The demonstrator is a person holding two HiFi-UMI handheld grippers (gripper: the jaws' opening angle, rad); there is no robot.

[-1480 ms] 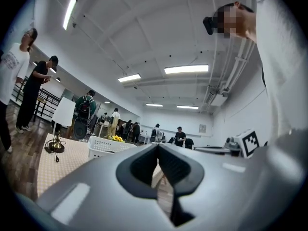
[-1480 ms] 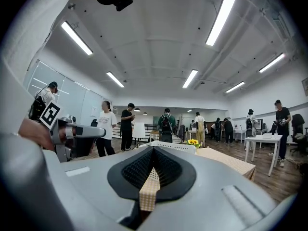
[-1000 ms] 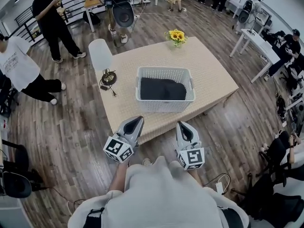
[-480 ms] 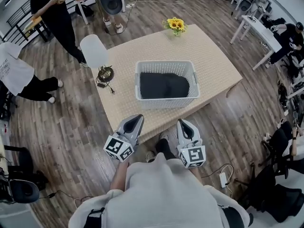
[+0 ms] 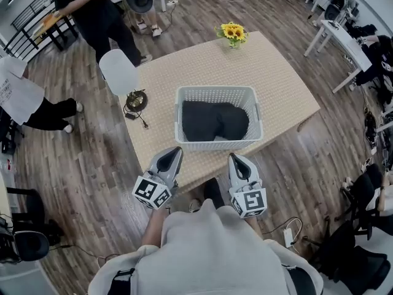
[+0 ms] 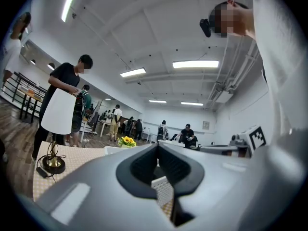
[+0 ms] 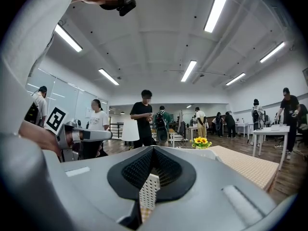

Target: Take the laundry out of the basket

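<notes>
A white slatted laundry basket stands in the middle of the beige table. Dark laundry fills its bottom. My left gripper and right gripper hover side by side at the table's near edge, short of the basket and touching nothing. Both are shut with nothing between the jaws. In the left gripper view the left gripper points level over the table, its tips together. The right gripper looks the same in the right gripper view, with the basket rim showing through the gap.
A lamp with a white shade and brass base sits at the table's left edge with its cord. A vase of sunflowers stands at the far edge. People stand at the back left, and white tables are on the right.
The view has shifted towards the table, so the basket sits lower and nearer. Both grippers stay shut and level. The person in black at the back has moved to the right.
</notes>
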